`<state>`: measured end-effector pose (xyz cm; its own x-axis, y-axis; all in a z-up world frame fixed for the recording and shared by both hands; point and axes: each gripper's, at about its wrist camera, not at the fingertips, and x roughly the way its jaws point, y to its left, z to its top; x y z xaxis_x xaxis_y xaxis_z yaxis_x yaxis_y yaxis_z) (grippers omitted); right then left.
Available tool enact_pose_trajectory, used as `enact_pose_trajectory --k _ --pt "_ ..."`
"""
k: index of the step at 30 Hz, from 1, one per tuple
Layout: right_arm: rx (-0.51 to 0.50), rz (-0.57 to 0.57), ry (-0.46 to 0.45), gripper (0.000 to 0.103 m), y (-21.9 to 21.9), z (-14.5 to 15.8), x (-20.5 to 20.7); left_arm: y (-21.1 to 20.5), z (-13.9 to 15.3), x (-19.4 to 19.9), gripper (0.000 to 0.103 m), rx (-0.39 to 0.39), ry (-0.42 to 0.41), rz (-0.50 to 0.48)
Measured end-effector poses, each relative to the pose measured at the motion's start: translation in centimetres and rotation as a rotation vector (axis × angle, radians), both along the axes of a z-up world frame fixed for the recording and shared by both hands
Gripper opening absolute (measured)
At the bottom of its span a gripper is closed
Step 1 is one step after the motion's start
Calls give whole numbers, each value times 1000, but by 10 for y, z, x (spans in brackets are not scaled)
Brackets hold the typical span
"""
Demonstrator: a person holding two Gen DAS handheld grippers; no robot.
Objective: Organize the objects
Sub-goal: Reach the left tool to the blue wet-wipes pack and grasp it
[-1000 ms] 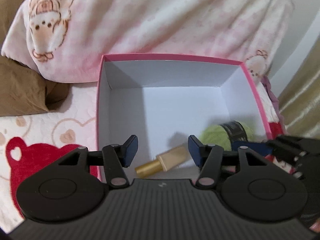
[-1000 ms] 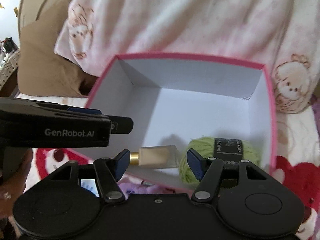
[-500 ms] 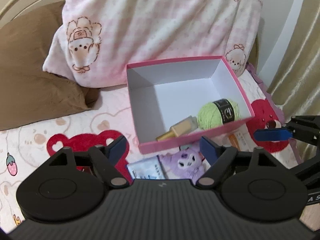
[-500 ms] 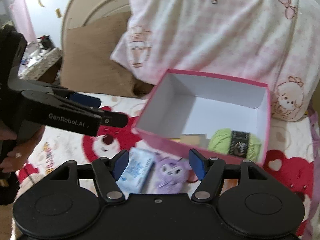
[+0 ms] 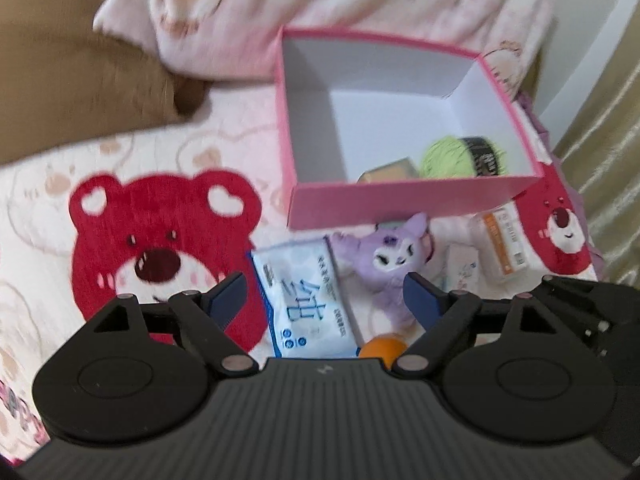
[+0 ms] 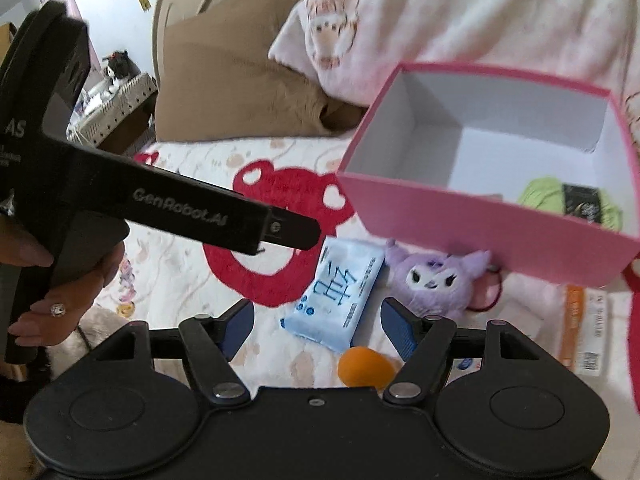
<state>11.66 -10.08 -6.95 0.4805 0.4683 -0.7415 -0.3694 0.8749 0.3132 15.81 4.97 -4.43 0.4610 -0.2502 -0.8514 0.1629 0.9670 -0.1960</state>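
A pink box [image 5: 400,206] [image 6: 480,236] with a white inside stands on the bed. It holds a green yarn ball [image 5: 460,158] [image 6: 568,200] and a beige bottle [image 5: 390,170]. In front of it lie a blue-white tissue pack [image 5: 304,304] [image 6: 340,296], a purple plush toy [image 5: 392,264] [image 6: 436,280], an orange ball [image 5: 382,348] [image 6: 364,368] and a white-orange packet [image 5: 504,240] [image 6: 580,320]. My left gripper [image 5: 324,296] is open and empty above the tissue pack. My right gripper [image 6: 318,326] is open and empty, near the tissue pack and ball.
The bedspread has a red bear print [image 5: 160,248]. A pink pillow [image 5: 320,0] and a brown pillow [image 5: 72,80] lie behind the box. A curtain [image 5: 608,160] hangs on the right. The left gripper's body [image 6: 160,208] crosses the right wrist view.
Both grippers have pulled back from inside the box toward the bed's front. The objects in front of the box came into view. Both jaws opened wider.
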Motion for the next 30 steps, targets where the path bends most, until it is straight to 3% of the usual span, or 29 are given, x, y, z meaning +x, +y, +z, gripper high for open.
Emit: enact_pose_trajectory --k 10,14,17,19,22,25,30 --pt "-53 80 37 75 36 -51 27 11 -70 28 80 -18 189 133" --pt "-91 74 43 76 47 -69 40 20 -95 36 58 -12 252 166" --pt "-121 63 45 78 52 -82 44 23 -111 40 51 -38 291 178" --pt "-137 54 47 78 57 -92 45 23 -117 42 48 -79 296 188" --pt "-99 31 58 83 54 -103 43 13 -122 40 43 -79 261 198" --pt "-82 28 16 87 56 -107 36 9 -121 37 39 -84 243 199" --pt "-116 49 -32 92 65 -107 23 22 -120 28 29 -159 250 246"
